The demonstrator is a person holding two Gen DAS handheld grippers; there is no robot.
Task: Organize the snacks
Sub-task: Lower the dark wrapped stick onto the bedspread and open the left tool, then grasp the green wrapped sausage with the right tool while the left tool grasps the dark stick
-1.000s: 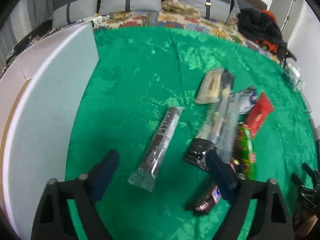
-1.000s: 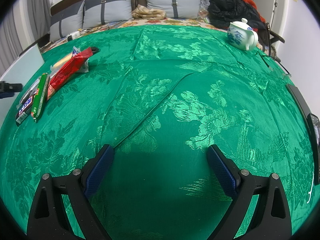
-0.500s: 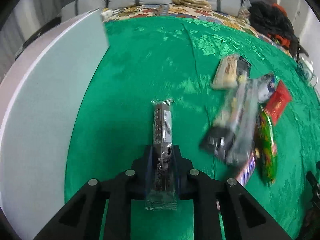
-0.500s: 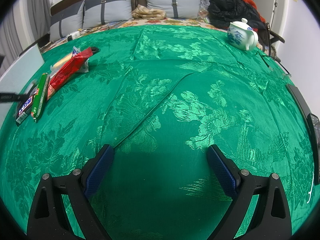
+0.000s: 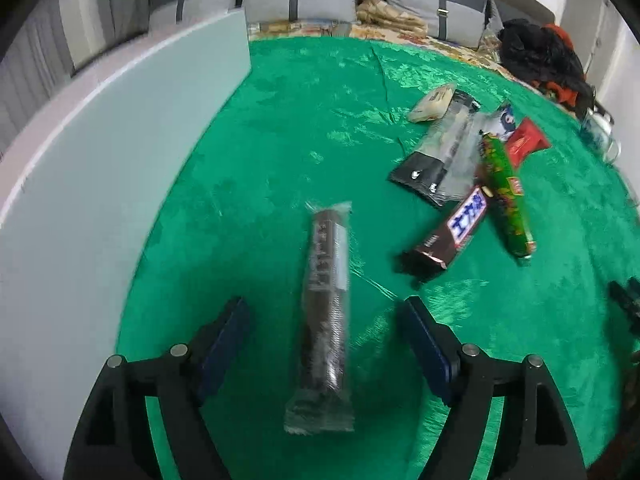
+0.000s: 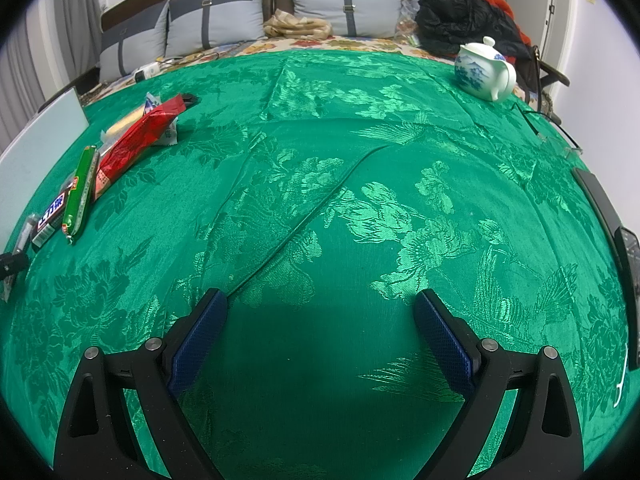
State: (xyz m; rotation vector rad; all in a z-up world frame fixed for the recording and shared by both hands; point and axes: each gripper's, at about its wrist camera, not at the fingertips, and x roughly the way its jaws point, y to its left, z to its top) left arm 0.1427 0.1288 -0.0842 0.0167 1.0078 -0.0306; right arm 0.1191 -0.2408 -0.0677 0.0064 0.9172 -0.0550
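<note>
Left gripper [image 5: 324, 320] just opened over a dark snack bar [image 5: 326, 312]; right gripper [image 6: 320, 320] spread and empty.

The bar lies on the green cloth [image 5: 280, 140] between the left pads, neither touching it. Beyond it, right, sits the snack pile [image 5: 468, 168]; the white board [image 5: 100, 180] is left. Only the right view shows the teapot [image 6: 484, 70].

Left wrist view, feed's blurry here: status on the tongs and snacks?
Left tongs just opened, dark clear-wrapped snack bar released between them. Right tongs open, empty. Nothing blocking.
</note>
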